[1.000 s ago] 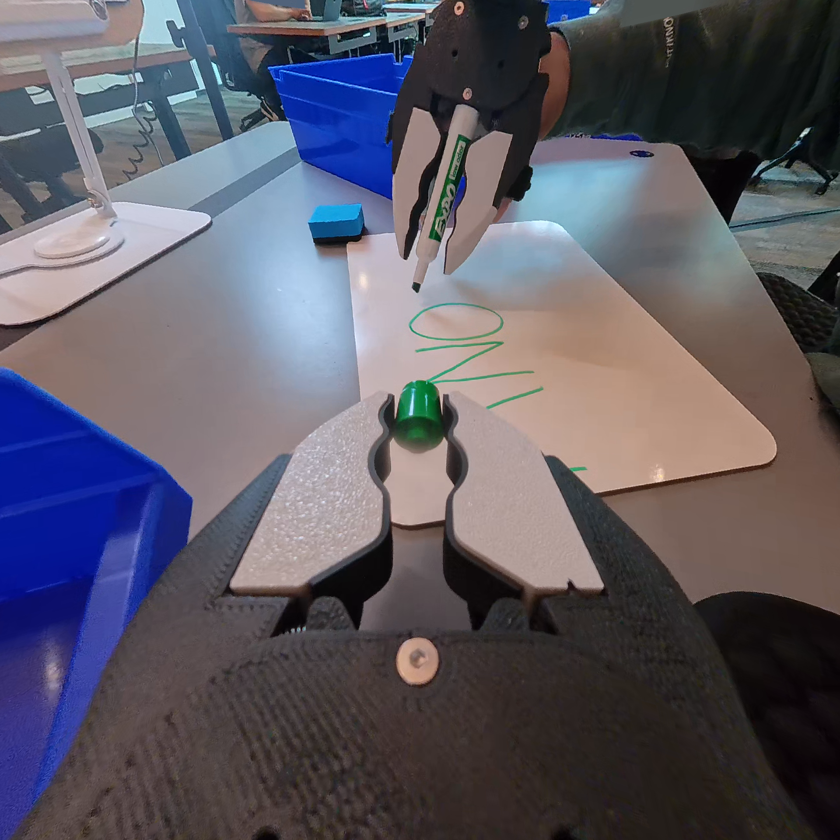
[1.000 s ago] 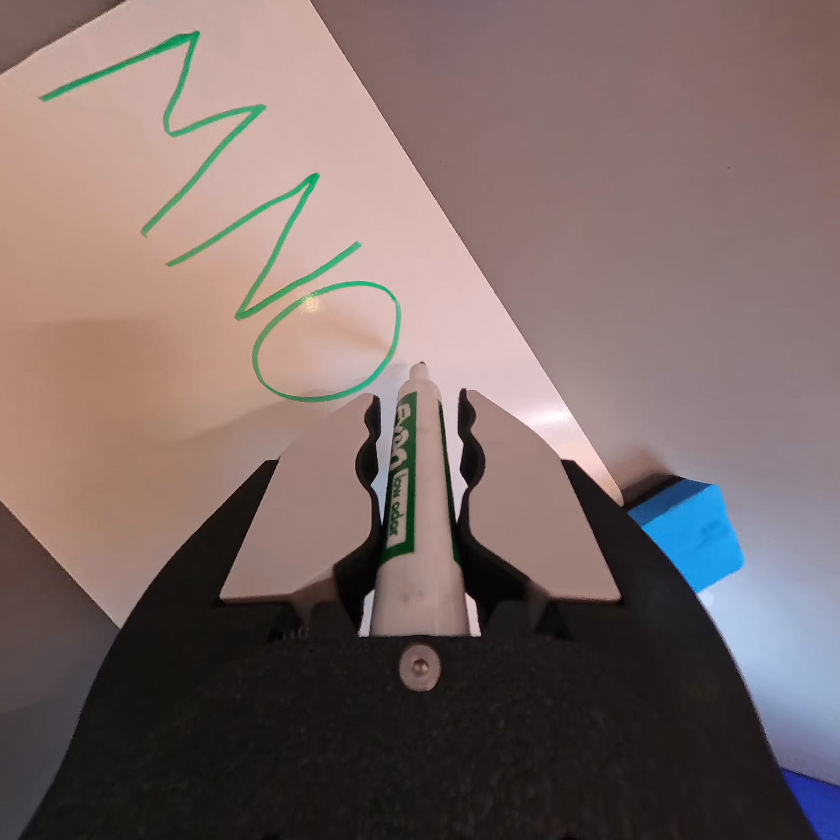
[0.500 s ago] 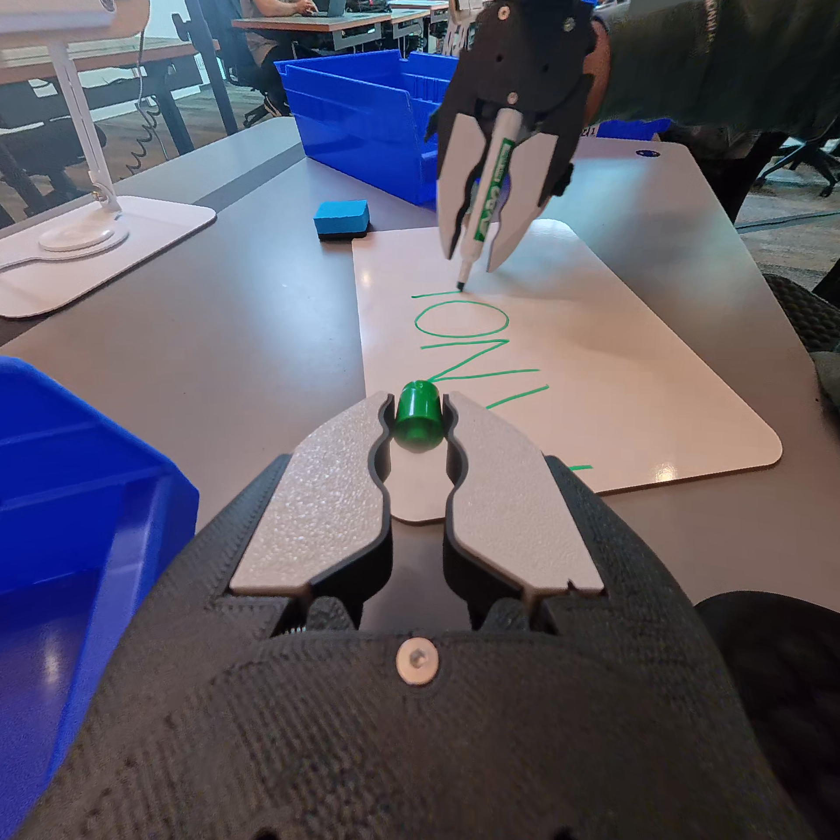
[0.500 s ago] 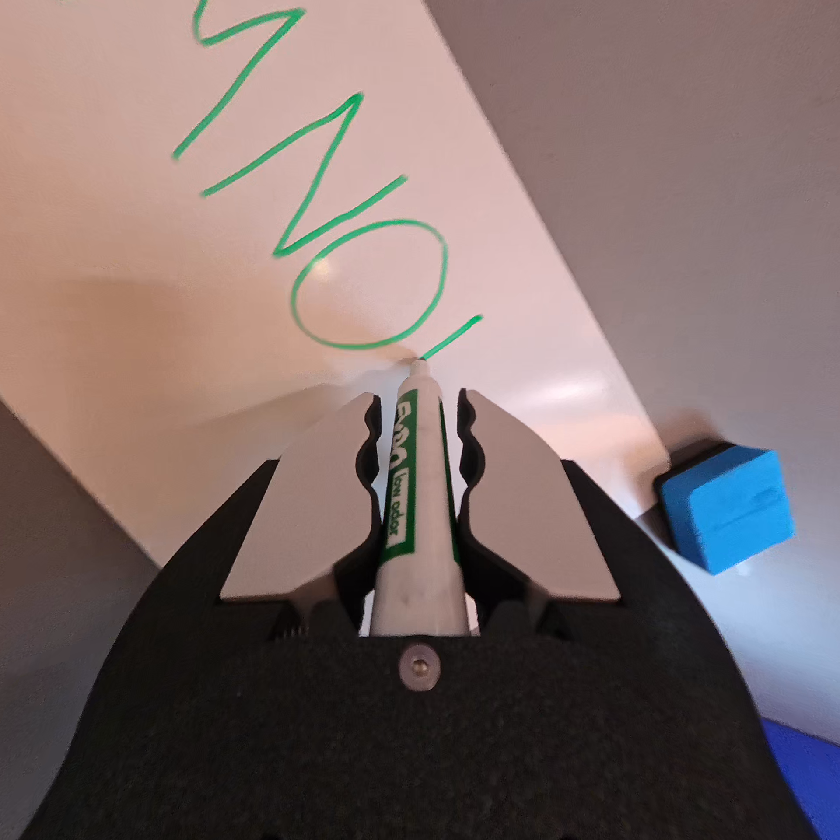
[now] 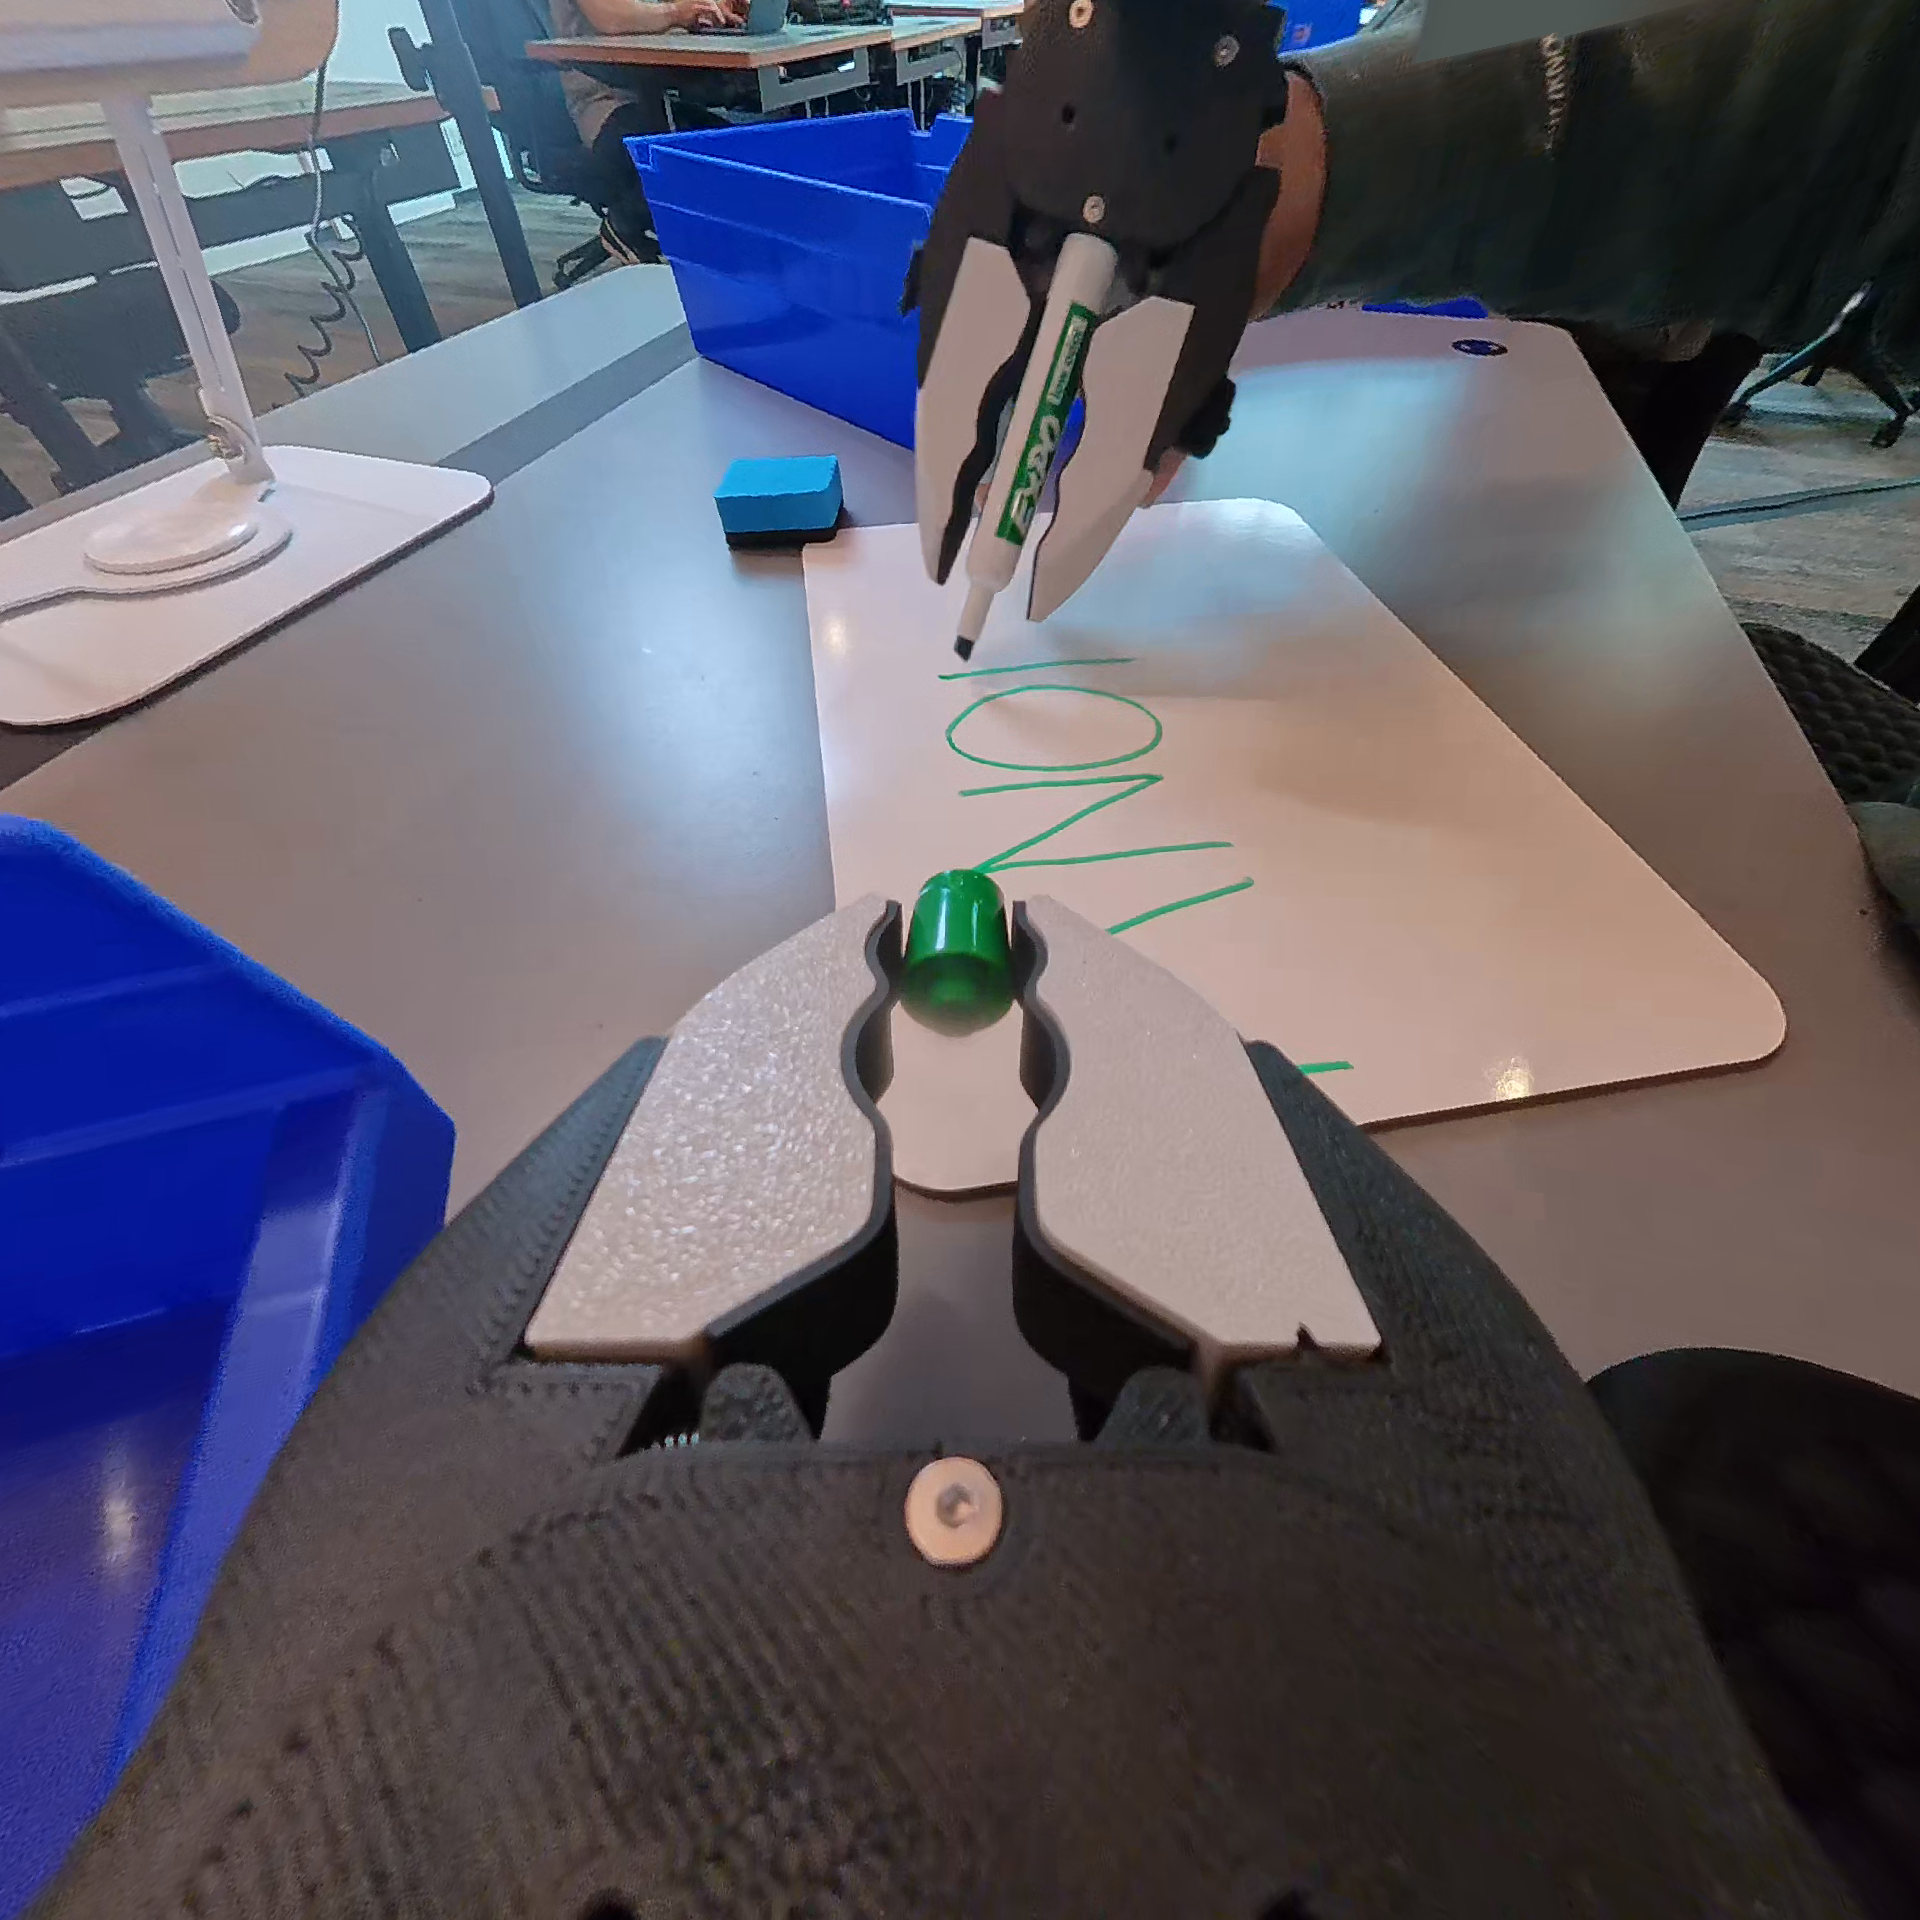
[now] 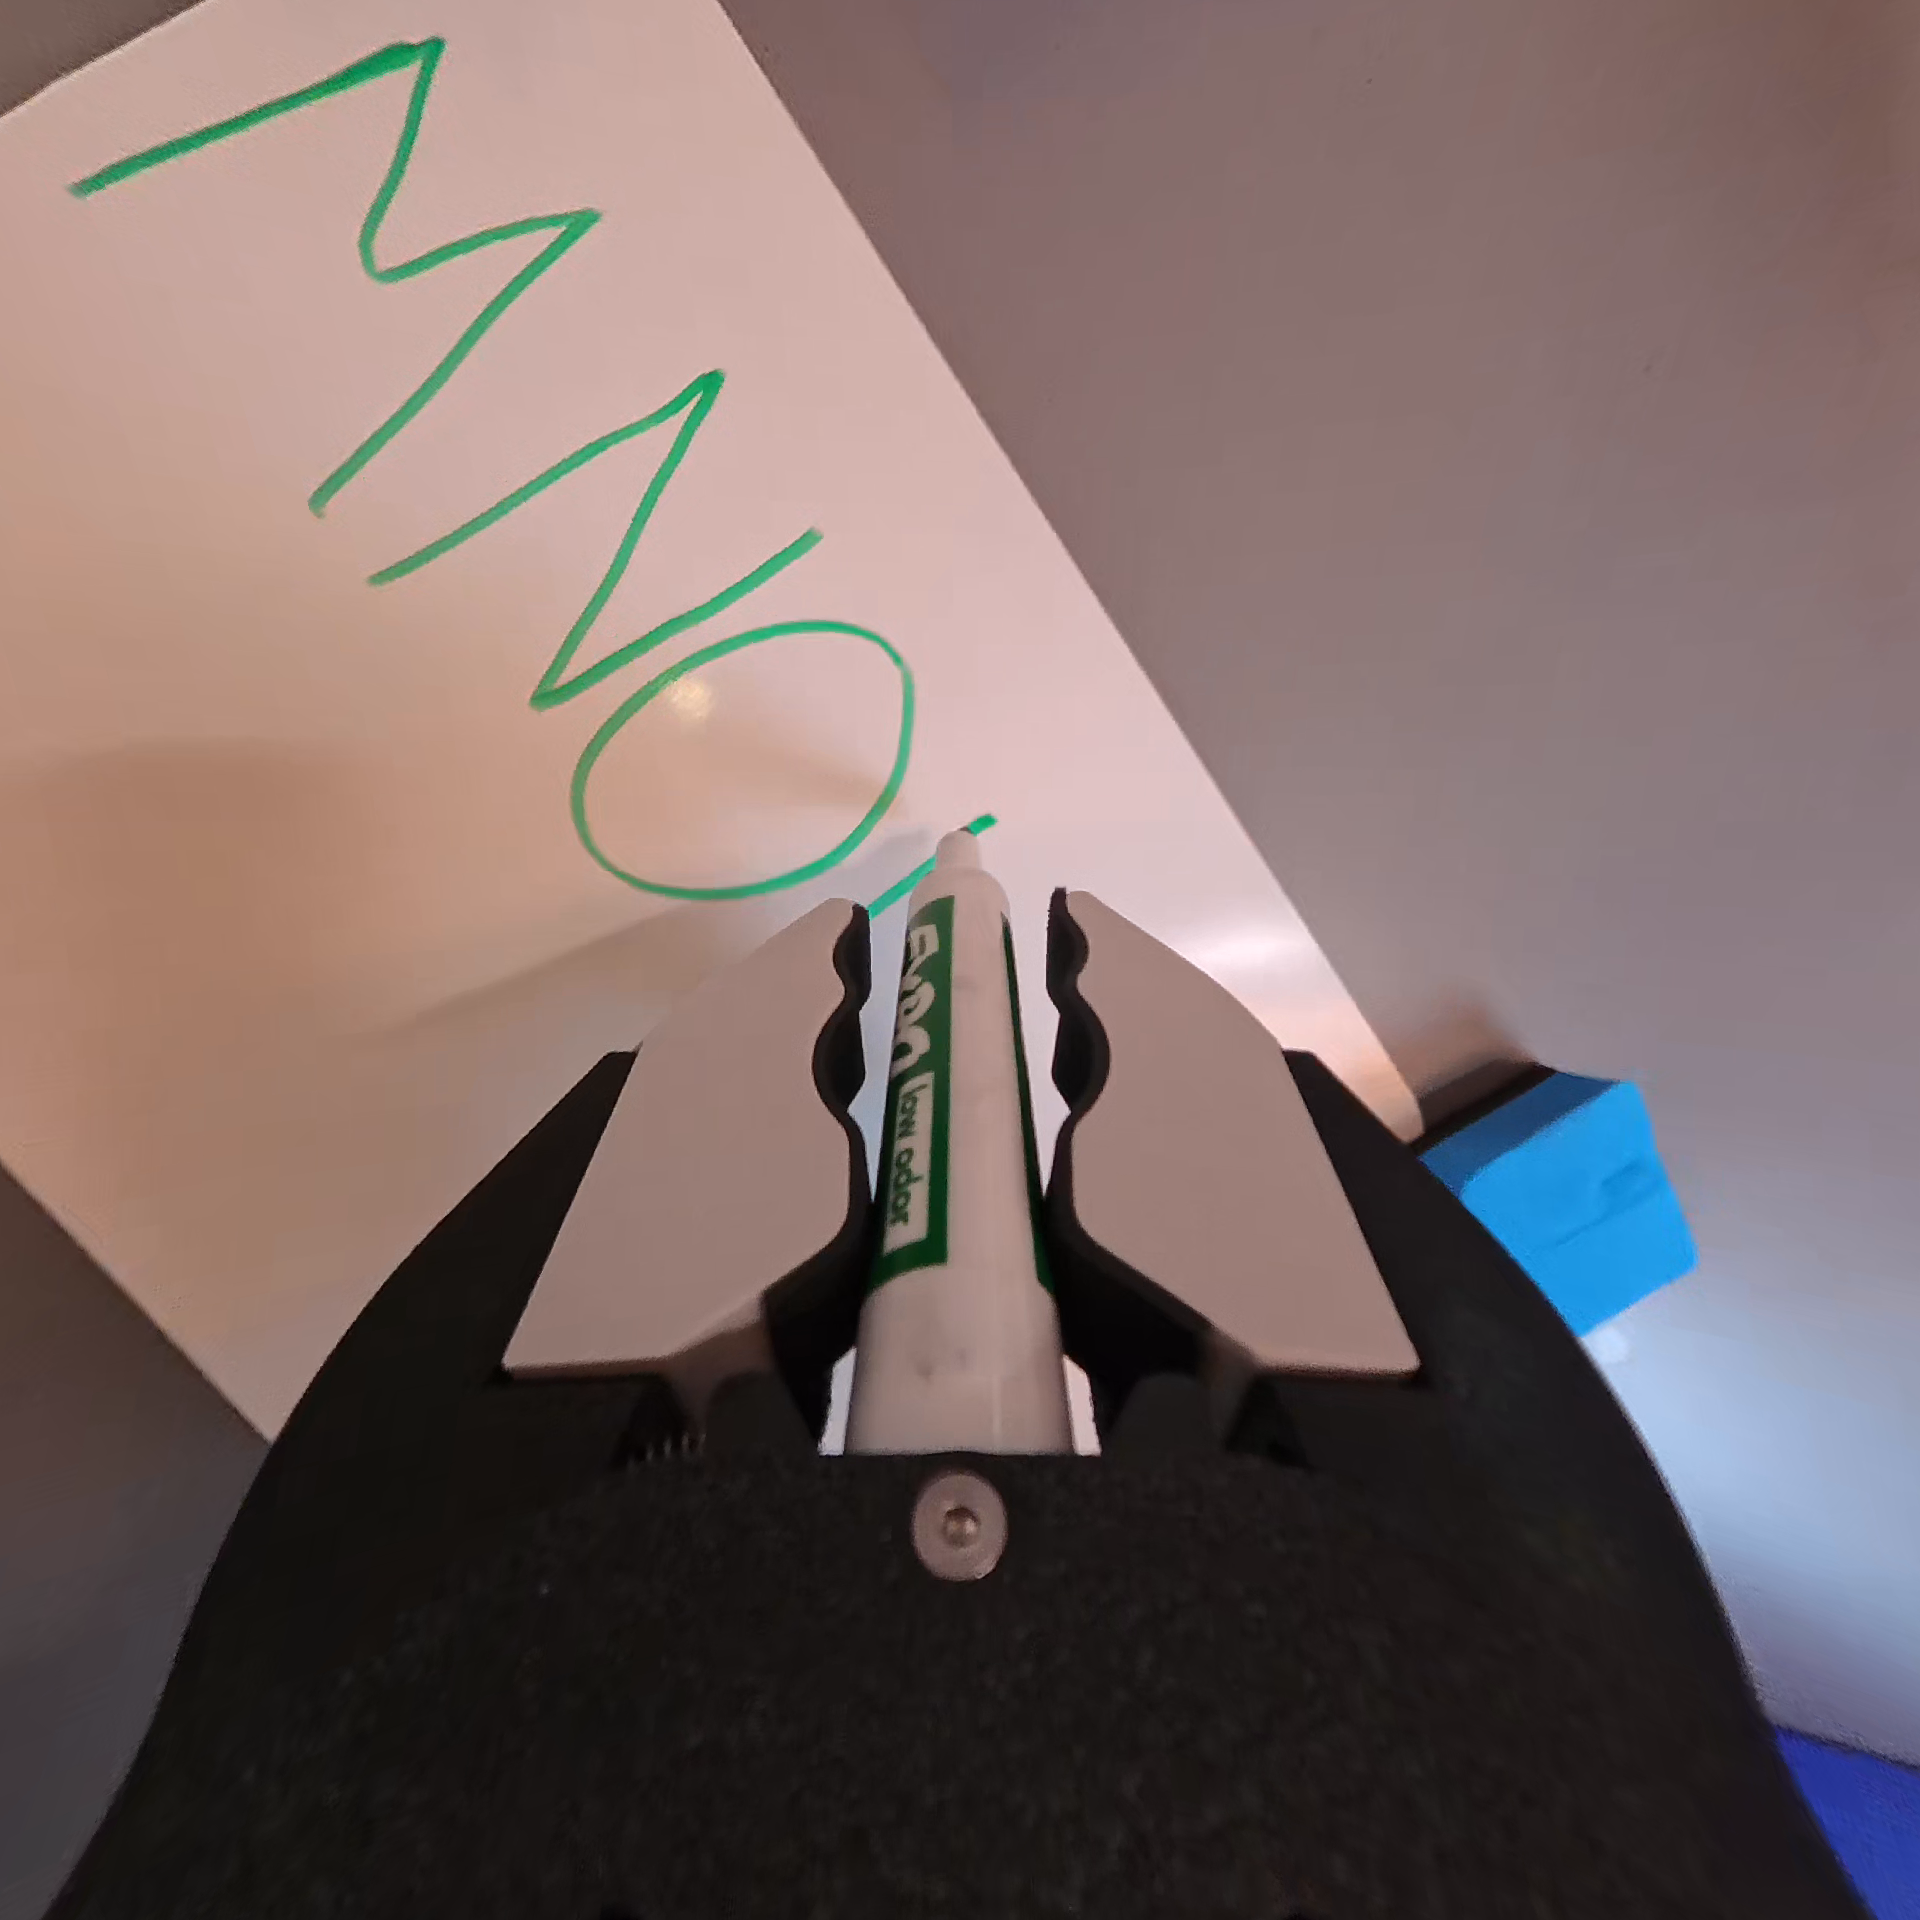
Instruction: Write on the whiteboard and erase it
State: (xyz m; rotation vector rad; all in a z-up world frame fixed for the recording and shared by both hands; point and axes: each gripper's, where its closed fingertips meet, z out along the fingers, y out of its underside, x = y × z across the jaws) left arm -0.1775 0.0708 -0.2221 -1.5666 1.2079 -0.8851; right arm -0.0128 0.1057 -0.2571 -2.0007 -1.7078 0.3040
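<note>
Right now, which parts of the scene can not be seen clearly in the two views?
- Marker tip: right wrist view, hidden behind its own barrel.
- Green strokes: left wrist view, partly behind the left tongs and cap.
- Eraser: right wrist view, partly behind the right tongs.
- Blue bin: left wrist view, cut by the edge.

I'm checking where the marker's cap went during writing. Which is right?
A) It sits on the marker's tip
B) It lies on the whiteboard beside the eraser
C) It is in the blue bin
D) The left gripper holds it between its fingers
D: the green cap is pinched between the fingers of the left gripper, while the right gripper holds the uncapped marker over the whiteboard.
</note>
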